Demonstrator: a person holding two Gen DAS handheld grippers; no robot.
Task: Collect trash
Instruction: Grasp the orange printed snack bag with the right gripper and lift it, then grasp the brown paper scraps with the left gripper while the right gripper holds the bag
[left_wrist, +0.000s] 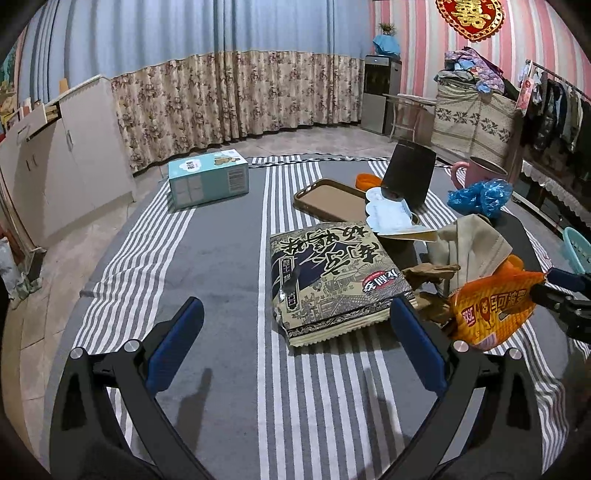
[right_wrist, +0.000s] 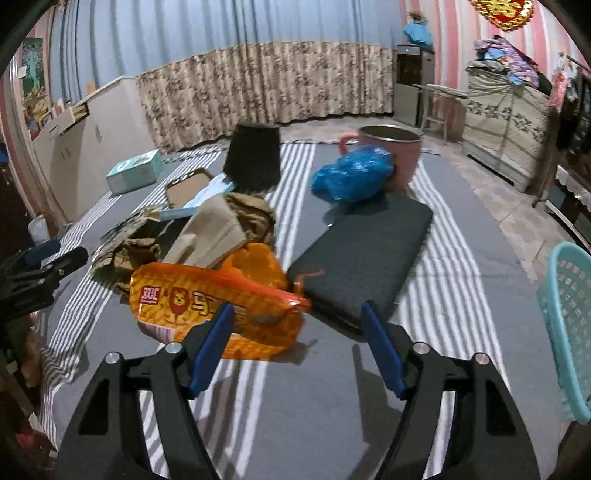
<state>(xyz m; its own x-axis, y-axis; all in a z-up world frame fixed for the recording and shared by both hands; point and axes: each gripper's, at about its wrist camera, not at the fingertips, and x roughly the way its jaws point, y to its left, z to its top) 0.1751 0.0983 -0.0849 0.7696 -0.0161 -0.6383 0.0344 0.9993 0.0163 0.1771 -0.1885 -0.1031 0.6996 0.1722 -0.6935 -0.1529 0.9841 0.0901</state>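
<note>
now right tongs (right_wrist: 297, 323) gape (orange wrapper (right_wrist: 207, 299) between).

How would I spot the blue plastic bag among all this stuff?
Start at the grey striped cloth covering the floor and find the big pink mug at its far end. The crumpled blue plastic bag leans against the mug: the only shiny bright-blue lump there.

Blue-and-floral curtains (left_wrist: 207, 85) are hanging across the far wall; left of them 1 beige cabinet (left_wrist: 70, 155) is standing, right of them pink striped wallpaper (left_wrist: 417, 37) is showing.
</note>
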